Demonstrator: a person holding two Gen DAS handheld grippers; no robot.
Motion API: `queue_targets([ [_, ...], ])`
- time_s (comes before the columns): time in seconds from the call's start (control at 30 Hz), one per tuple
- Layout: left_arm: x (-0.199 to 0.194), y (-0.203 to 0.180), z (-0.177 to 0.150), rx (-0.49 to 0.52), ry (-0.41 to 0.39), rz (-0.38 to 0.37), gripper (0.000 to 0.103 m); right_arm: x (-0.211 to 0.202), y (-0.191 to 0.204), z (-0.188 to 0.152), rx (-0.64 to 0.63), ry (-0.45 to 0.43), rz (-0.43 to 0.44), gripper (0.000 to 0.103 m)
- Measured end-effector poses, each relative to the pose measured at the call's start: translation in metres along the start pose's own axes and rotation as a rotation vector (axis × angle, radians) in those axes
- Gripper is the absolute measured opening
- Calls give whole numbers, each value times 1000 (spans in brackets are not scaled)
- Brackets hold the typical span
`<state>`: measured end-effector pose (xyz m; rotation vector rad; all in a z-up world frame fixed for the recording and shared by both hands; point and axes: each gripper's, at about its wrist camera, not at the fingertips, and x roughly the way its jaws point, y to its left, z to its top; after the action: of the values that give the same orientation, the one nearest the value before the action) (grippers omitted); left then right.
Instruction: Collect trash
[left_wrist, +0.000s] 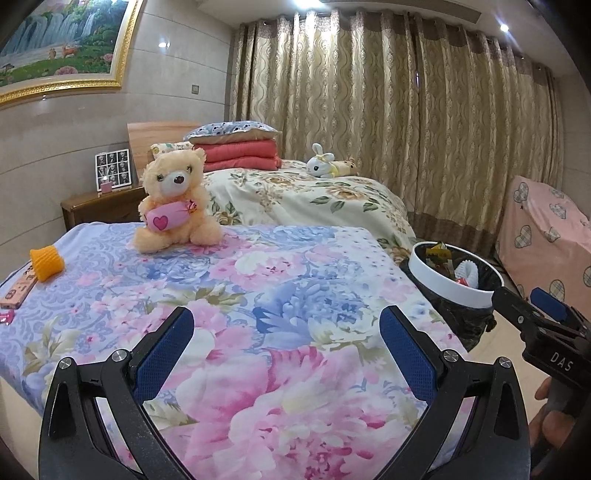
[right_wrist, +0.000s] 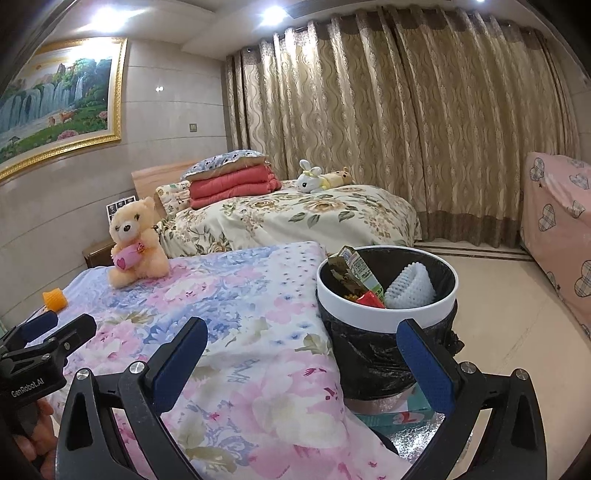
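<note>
Two beds: the near bed (left_wrist: 229, 295) with a blue-pink floral cover, the far bed (left_wrist: 295, 199) in cream floral. Three plush toys: one teddy bear (left_wrist: 175, 199), one white rabbit (left_wrist: 321, 162), one tan toy (left_wrist: 347, 166) lying beside it. One orange foam net (left_wrist: 46, 264). One trash bin (right_wrist: 384, 314) (holding one white foam net (right_wrist: 410, 284) and at least two wrappers). One framed painting (left_wrist: 62, 40). Two grippers, one left gripper (left_wrist: 286, 339) and one right gripper (right_wrist: 303, 354).

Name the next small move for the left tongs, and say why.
Probably reach the left tongs, open and empty, toward the orange ribbed foam sleeve lying on the floral bedspread; similar white netting already sits in the black-lined white-rimmed trash bin.
</note>
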<state>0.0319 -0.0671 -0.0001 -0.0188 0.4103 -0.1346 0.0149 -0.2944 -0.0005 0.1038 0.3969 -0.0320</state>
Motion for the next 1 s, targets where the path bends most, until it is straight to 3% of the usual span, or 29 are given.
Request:
queue_targets([
  [1.0, -5, -4, 0, 22, -11, 36, 103, -3, 3, 1, 3, -11, 15, 103],
])
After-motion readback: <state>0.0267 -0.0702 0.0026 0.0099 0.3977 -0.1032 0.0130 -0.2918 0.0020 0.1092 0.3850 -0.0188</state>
